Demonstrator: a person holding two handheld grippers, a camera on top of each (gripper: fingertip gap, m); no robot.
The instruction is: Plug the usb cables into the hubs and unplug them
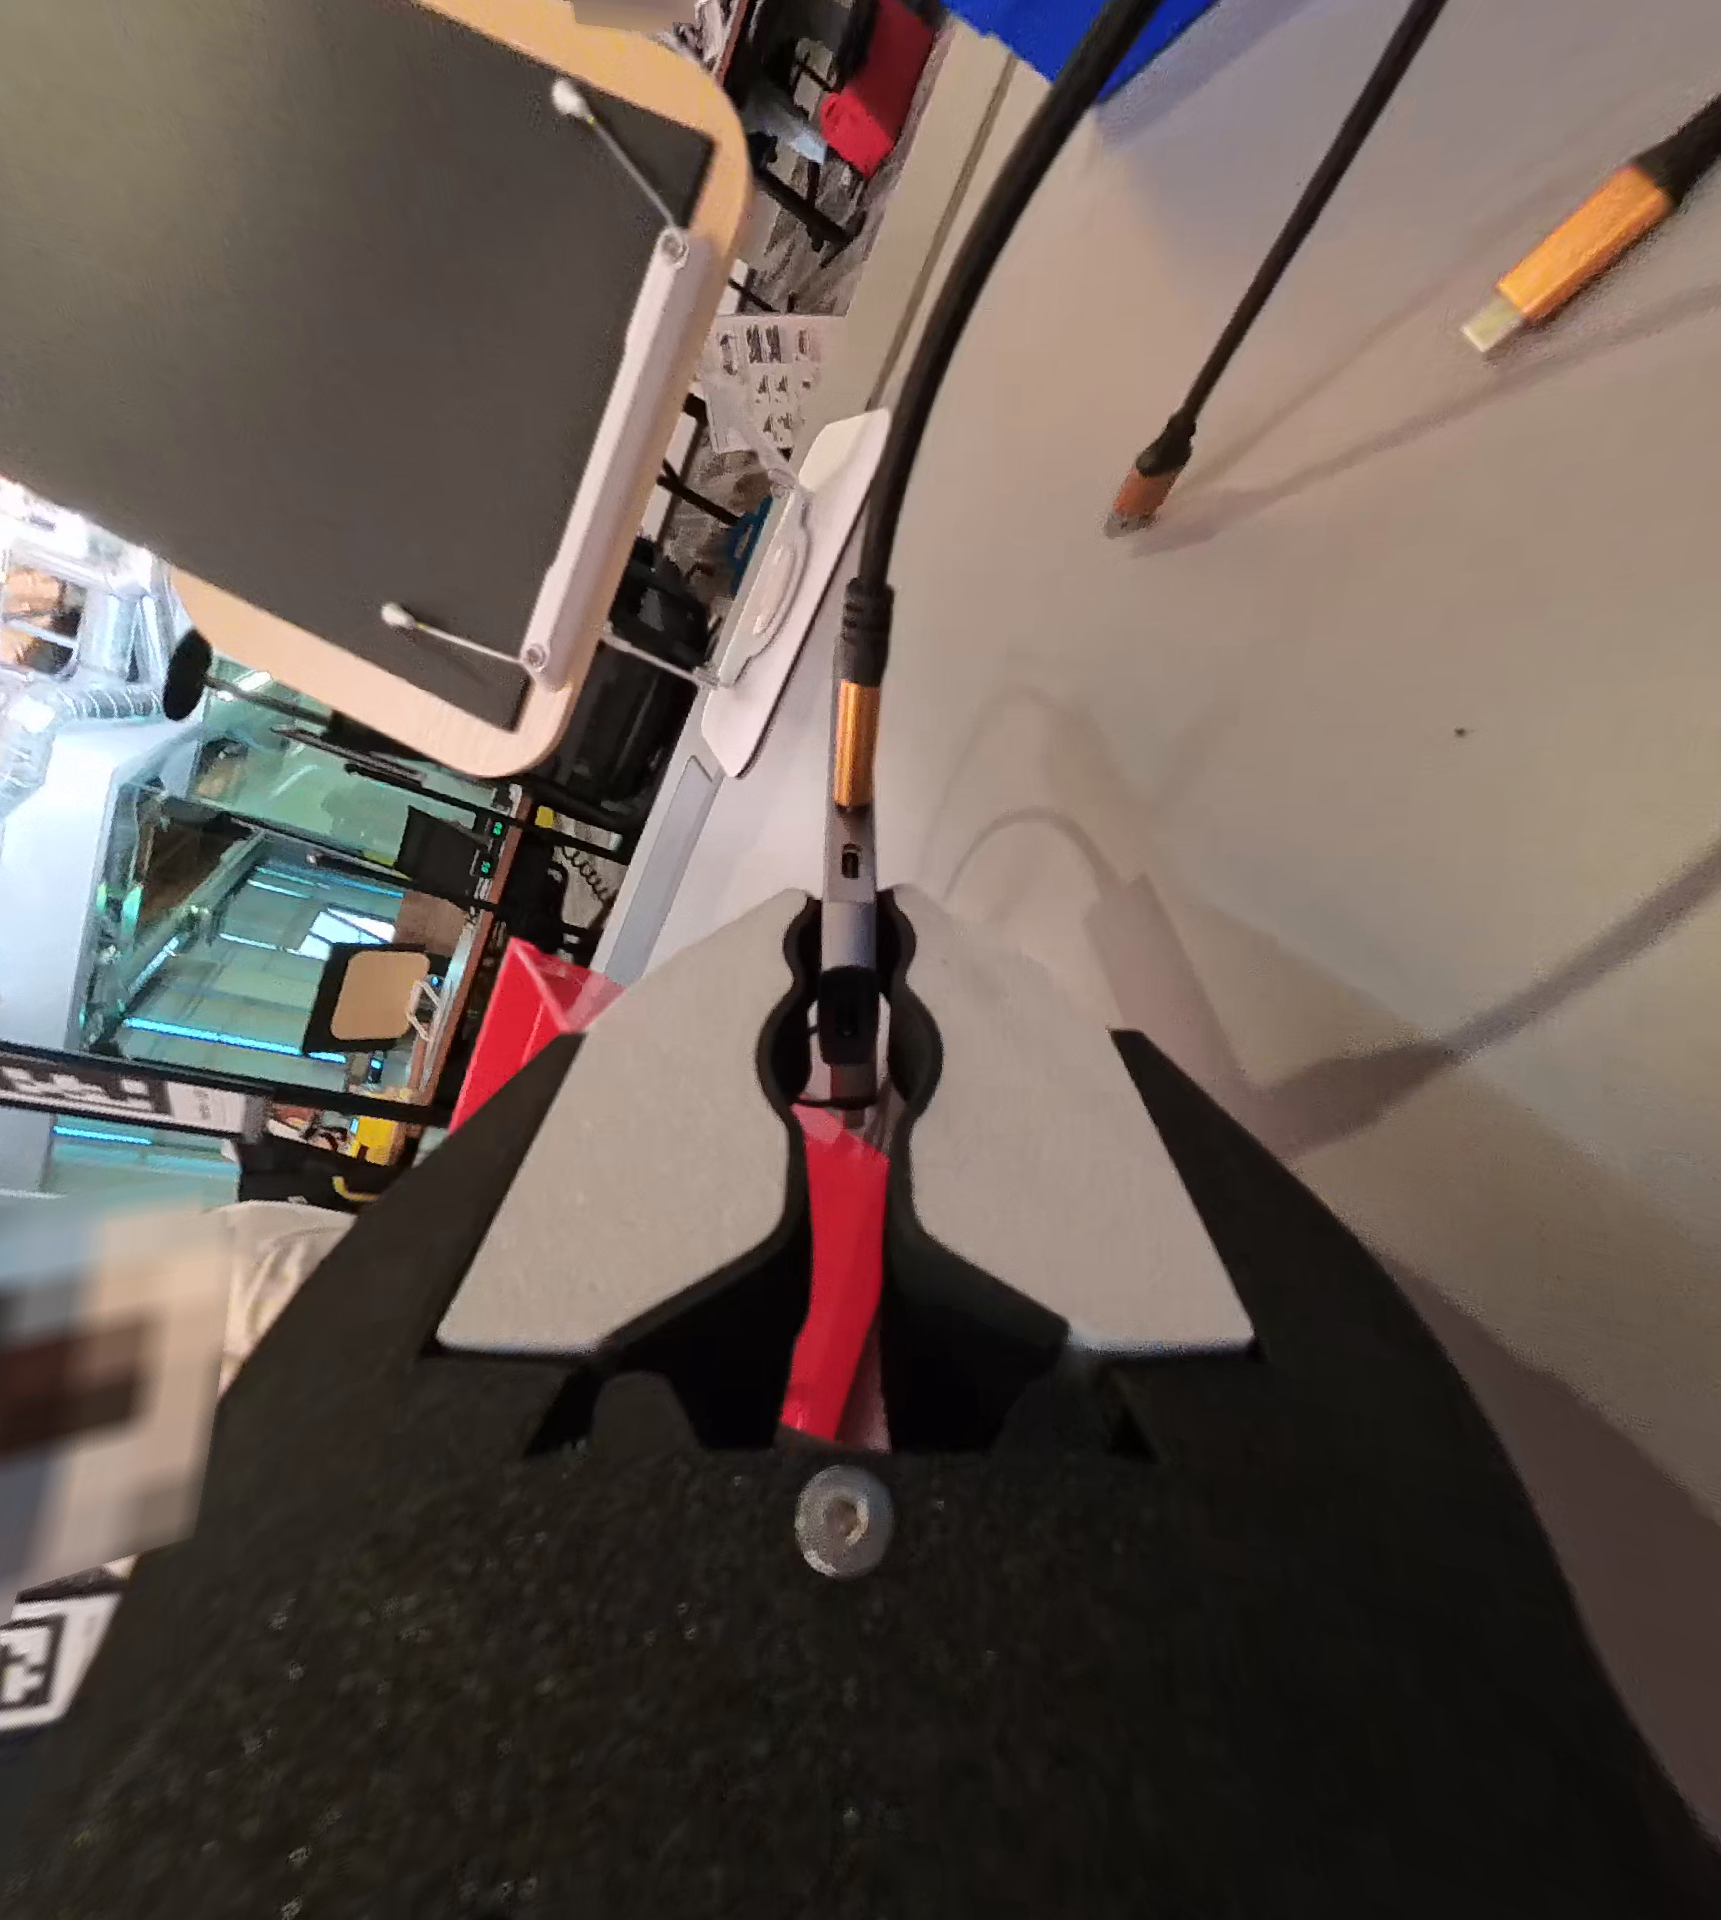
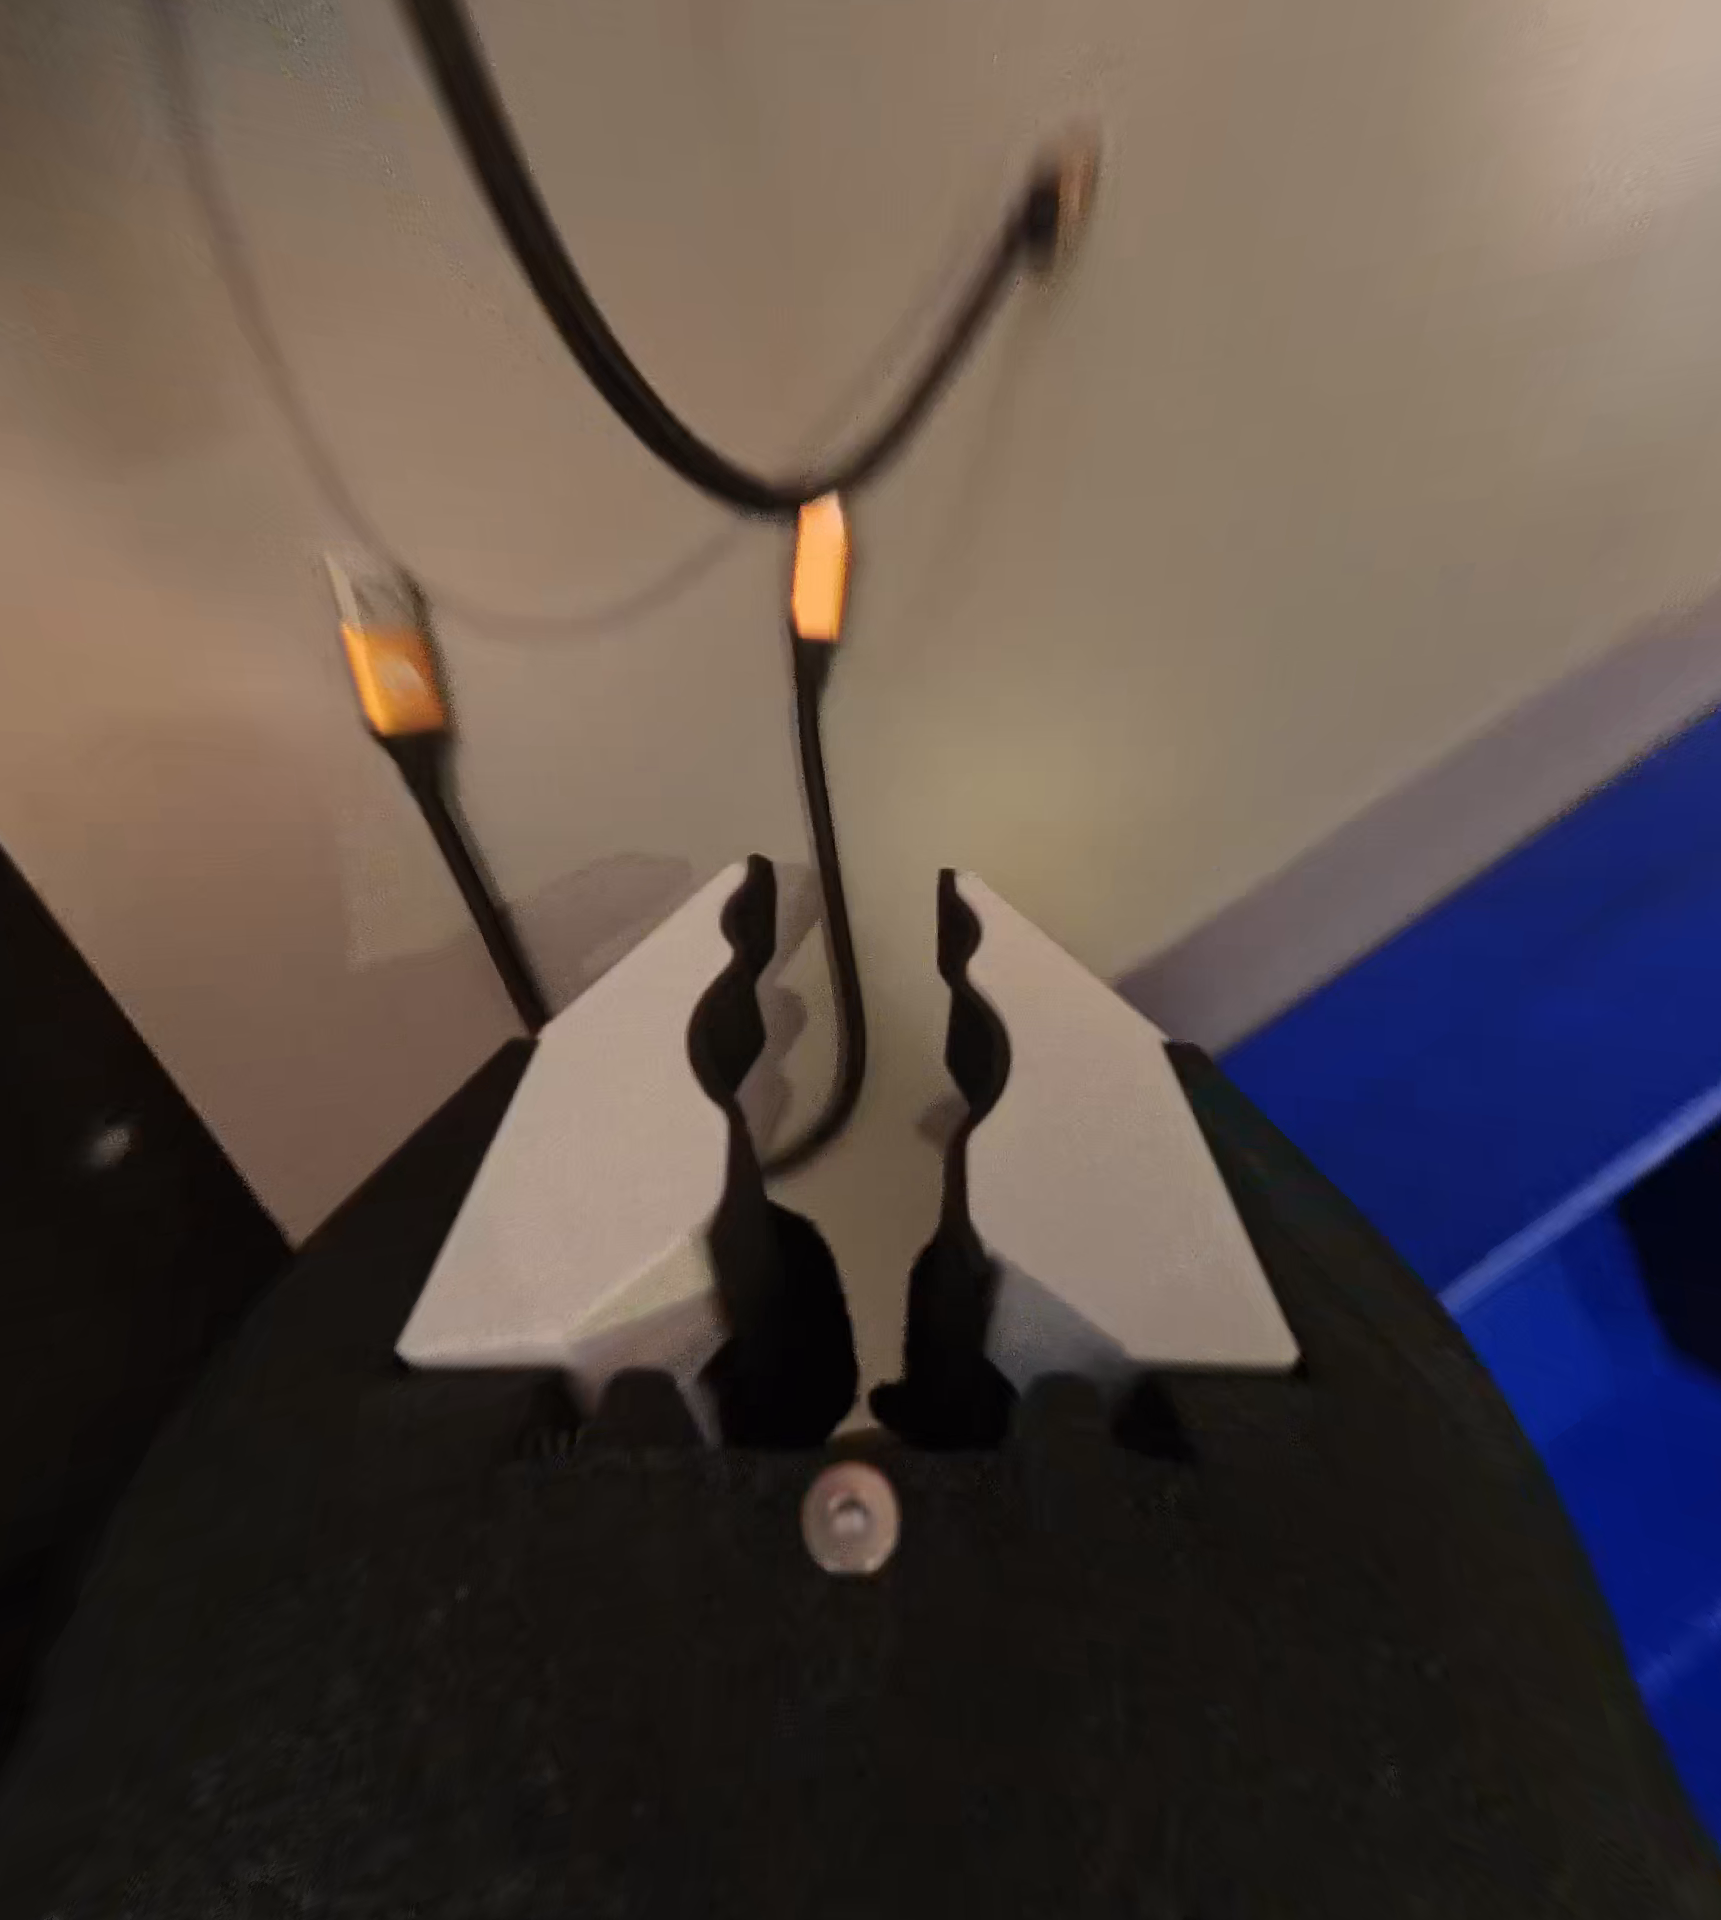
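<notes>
My left gripper is shut on a slim grey USB hub, held edge-on above the white table. An orange plug on a thick black cable sits in the hub's far end. Two loose black cables lie on the table to the right: one with a large orange USB-A plug, one with a small orange plug. My right gripper is open and empty, low over the table. A thin black cable runs between its fingers to a small orange plug ahead. The USB-A plug lies to the left.
A blue bin stands at the right of my right gripper. A white card lies near the table's far edge. A dark panel with a pale wooden frame fills the upper left. A red bag and shelving lie beyond the table. Across from one pair of fingers to the other is roughly 20 cm.
</notes>
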